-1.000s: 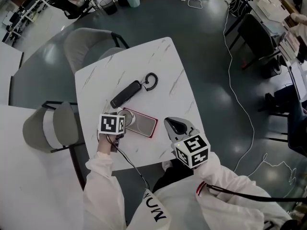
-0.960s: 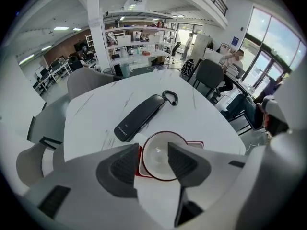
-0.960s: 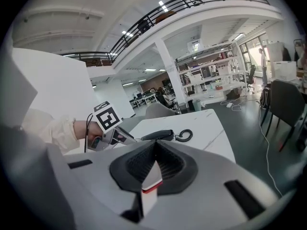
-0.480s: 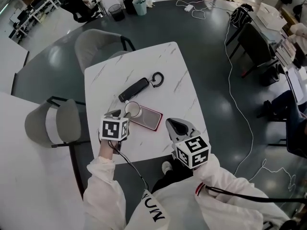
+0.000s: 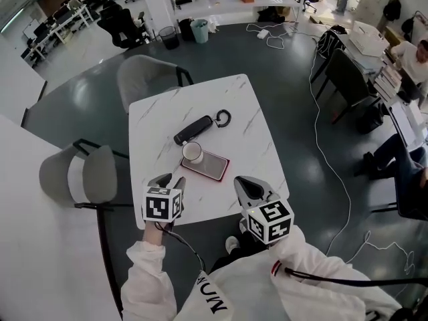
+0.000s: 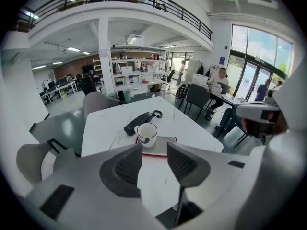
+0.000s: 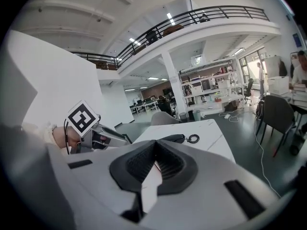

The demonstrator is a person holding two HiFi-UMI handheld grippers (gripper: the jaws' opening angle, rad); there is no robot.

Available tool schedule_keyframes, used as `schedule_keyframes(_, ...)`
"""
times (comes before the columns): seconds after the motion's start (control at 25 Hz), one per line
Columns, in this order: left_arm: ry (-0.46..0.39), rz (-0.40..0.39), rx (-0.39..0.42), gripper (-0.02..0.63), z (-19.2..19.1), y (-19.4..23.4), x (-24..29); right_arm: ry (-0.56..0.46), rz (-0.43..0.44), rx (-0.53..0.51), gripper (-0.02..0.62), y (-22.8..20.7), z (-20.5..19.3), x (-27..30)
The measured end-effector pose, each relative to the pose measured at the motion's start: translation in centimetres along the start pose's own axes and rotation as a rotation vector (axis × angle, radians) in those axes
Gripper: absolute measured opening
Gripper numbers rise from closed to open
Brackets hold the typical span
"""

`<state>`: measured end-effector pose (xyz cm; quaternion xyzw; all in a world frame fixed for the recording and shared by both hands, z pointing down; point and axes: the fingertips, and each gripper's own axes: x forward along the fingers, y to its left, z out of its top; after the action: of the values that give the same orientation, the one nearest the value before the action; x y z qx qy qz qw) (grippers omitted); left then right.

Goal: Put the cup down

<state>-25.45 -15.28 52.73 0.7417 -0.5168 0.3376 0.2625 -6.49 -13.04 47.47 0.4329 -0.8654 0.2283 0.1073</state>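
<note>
cup (image 5: 192, 152) upright on pad (image 5: 212, 168) corner | left gripper (image 5: 168, 180) parted, empty, at table (image 5: 154, 116) edge

Your head camera: high, steeply down over bench (image 5: 247, 132). Your gripper cameras: low, close behind fingers (image 6: 127, 169), both facing bench beyond fingers.

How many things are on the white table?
3: a cup standing on a red-edged tray near the middle, and a black umbrella just behind them. Nothing seems hidden.
</note>
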Motion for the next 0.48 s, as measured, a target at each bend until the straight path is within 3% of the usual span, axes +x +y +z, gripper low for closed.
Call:
schedule_keyframes(0.12, -0.069, 0.038, -0.009, 0.170, 0.0, -0.2, -2.7, -0.012, -0.005, -0.010, 0.004, 0.9, 0.2, -1.3)
schedule_keyframes(0.48, -0.277, 0.027, -0.076, 0.169, 0.2, -2.7, -9.6, -0.071, -0.015, -0.029, 0.004, 3.2, 1.4, -4.3)
